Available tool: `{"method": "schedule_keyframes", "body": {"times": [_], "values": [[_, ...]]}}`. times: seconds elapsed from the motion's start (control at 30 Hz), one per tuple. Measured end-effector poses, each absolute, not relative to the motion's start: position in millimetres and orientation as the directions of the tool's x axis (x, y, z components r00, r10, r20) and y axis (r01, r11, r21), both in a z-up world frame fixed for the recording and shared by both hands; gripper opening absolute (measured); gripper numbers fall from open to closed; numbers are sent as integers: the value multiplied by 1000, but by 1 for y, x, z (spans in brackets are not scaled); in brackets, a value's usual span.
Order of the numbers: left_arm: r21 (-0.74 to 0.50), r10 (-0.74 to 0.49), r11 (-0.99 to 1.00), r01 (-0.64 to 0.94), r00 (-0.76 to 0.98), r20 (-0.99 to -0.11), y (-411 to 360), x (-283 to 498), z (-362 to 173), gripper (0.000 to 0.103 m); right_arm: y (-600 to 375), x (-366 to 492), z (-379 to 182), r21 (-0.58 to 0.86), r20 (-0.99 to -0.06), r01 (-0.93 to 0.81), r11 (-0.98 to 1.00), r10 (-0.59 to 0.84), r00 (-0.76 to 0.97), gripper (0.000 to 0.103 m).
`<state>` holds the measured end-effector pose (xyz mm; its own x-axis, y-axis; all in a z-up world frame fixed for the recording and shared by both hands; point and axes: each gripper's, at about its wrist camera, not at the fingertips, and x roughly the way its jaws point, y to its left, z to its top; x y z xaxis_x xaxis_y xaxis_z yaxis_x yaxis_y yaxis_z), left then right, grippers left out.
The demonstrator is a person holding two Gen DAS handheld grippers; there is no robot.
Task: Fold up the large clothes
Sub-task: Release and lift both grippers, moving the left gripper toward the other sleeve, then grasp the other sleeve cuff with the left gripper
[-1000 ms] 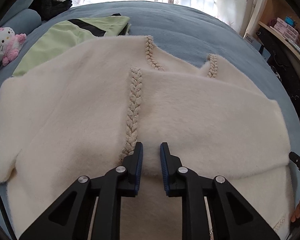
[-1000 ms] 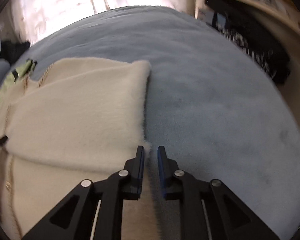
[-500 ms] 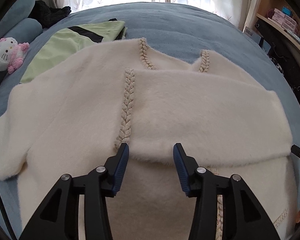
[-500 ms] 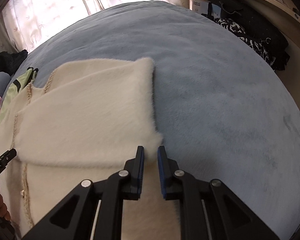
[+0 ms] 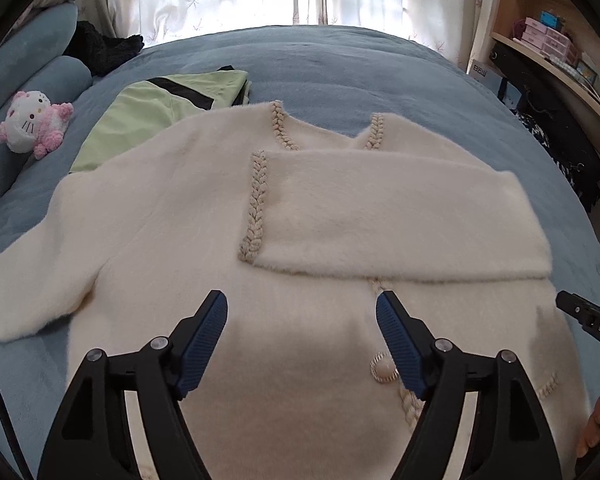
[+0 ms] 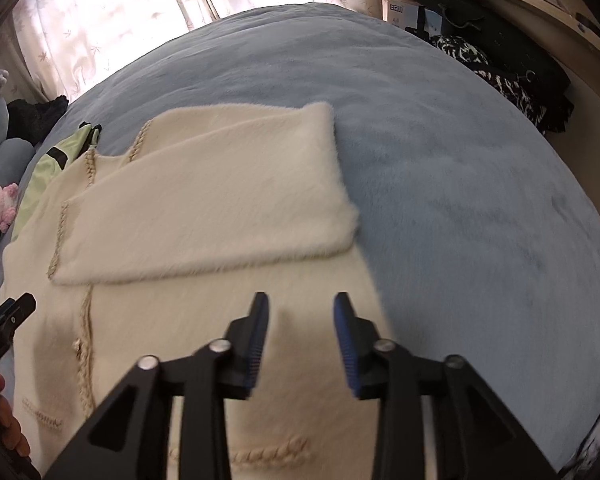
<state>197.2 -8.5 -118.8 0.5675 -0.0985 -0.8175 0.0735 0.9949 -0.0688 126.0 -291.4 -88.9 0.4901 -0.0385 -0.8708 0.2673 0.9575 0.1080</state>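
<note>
A cream fluffy cardigan (image 5: 172, 216) with braided trim lies flat on the blue bed (image 5: 340, 64). Its right sleeve (image 5: 400, 220) is folded across the chest; its left sleeve (image 5: 24, 288) lies spread out. My left gripper (image 5: 302, 332) is open and empty above the cardigan's lower front, near a round button (image 5: 383, 367). In the right wrist view my right gripper (image 6: 300, 340) is open and empty above the cardigan's (image 6: 188, 320) right side, just below the folded sleeve (image 6: 212, 204). The right gripper's tip (image 5: 588, 322) shows at the left view's right edge.
A folded light-green garment (image 5: 156, 108) lies behind the cardigan. A white-and-pink plush toy (image 5: 32, 124) and dark clothing (image 5: 100, 48) sit at the far left. Shelves (image 5: 560, 52) and dark bags (image 6: 500, 64) stand right of the bed. Bare blue bedding (image 6: 460, 184) lies to the right.
Both grippers have opened, let go of the folded sleeve and drawn back toward the cardigan's hem. The sleeve stays lying across the chest.
</note>
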Motion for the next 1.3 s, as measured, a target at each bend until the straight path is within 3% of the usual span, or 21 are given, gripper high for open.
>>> {"method": "schedule_keyframes", "body": {"times": [0.33, 0.6, 1.0, 1.13, 1.3], "values": [[-80, -113, 993, 84, 549, -828, 2, 134, -103, 75, -264, 74, -89, 163, -885, 286, 944, 12, 466, 41], [-94, -109, 994, 56, 567, -817, 42, 74, -85, 75, -216, 36, -72, 185, -874, 185, 965, 76, 480, 41], [-132, -52, 988, -77, 637, -769, 151, 37, -51, 76, -102, 33, -14, 117, -802, -32, 993, 113, 587, 43], [-150, -37, 980, -127, 634, -773, 190, 36, -56, 76, -64, 41, -11, 96, -794, -87, 992, 129, 594, 49], [-193, -24, 959, -206, 623, -782, 245, 38, -75, 76, -19, 59, -18, 88, -804, -135, 987, 150, 575, 49]]}}
